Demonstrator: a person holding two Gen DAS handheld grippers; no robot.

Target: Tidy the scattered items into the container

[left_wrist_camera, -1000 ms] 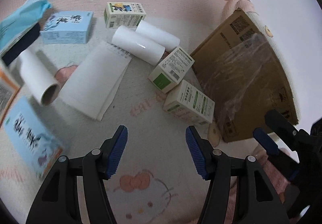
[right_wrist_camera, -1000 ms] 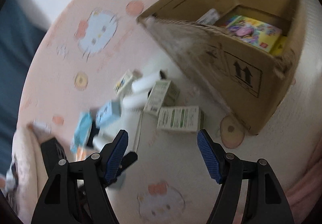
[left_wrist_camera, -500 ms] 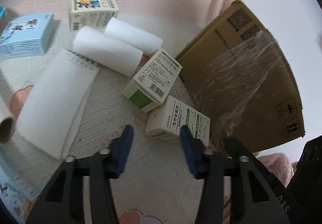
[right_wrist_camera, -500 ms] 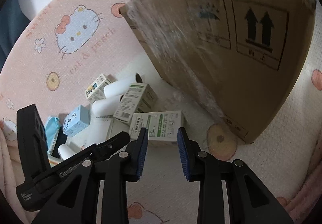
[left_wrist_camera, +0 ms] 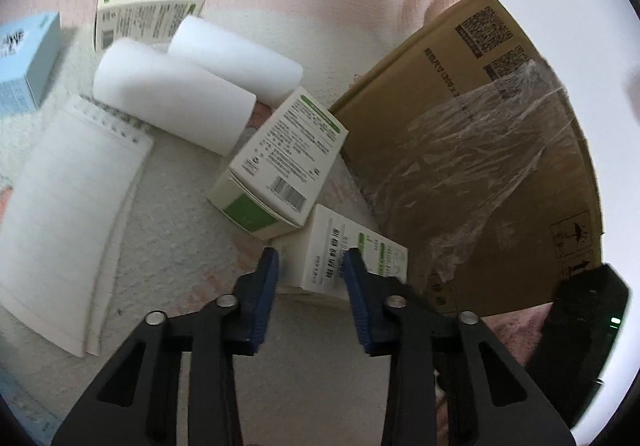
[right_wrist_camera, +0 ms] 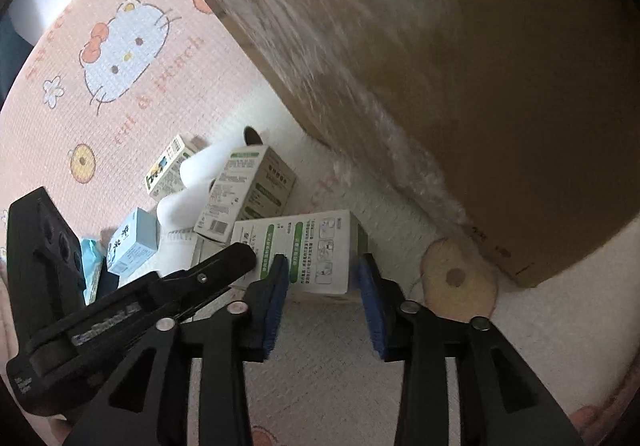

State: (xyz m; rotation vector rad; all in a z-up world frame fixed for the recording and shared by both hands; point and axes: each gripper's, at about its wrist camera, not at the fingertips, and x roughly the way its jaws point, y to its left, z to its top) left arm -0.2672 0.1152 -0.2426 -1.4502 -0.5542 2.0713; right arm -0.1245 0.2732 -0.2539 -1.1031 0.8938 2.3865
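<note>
Both tools, left (left_wrist_camera: 308,262) and right (right_wrist_camera: 323,266), descended to the white-green box (right_wrist_camera: 308,250).

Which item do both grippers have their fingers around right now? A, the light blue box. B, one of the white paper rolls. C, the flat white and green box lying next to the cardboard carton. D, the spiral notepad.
C: the left gripper and right gripper both straddle the flat white and green box beside the cardboard carton.
</note>
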